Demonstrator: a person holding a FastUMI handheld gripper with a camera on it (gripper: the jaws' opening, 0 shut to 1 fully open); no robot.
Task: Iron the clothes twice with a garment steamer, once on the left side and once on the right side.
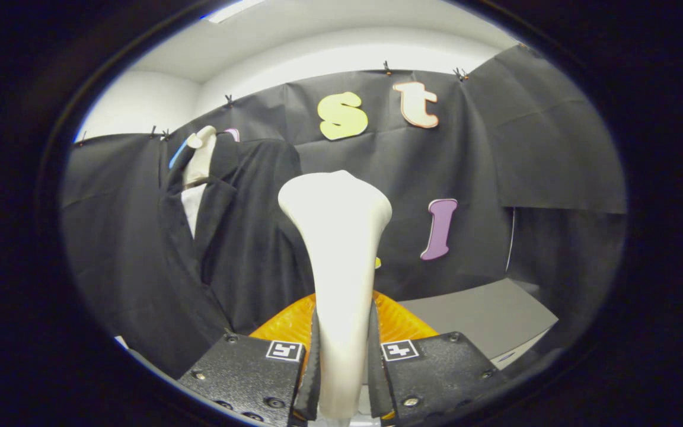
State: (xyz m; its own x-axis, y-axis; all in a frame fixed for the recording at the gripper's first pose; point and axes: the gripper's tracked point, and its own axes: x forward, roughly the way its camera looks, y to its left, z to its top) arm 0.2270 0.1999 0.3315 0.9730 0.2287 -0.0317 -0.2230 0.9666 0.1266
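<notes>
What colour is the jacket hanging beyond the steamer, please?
Black, over a white shirt front; the jacket shows best in the gripper view, beyond the steamer.

Black cloth (484, 154) hangs as the booth's wall, pinned along its top edge by small dark clips (386, 67) and sagging in soft folds between them. A separate panel of the same cloth overlaps it at one side, its lower edge cut straight. Above the cloth runs a plain white wall (329, 56), meeting a pale ceiling (294, 29) where a strip light (235, 9) glows at the far corner. Below the cloth lies a flat grey surface (484, 317), perhaps a tabletop, its near edge pale and straight. The lighting is even and soft.
</notes>
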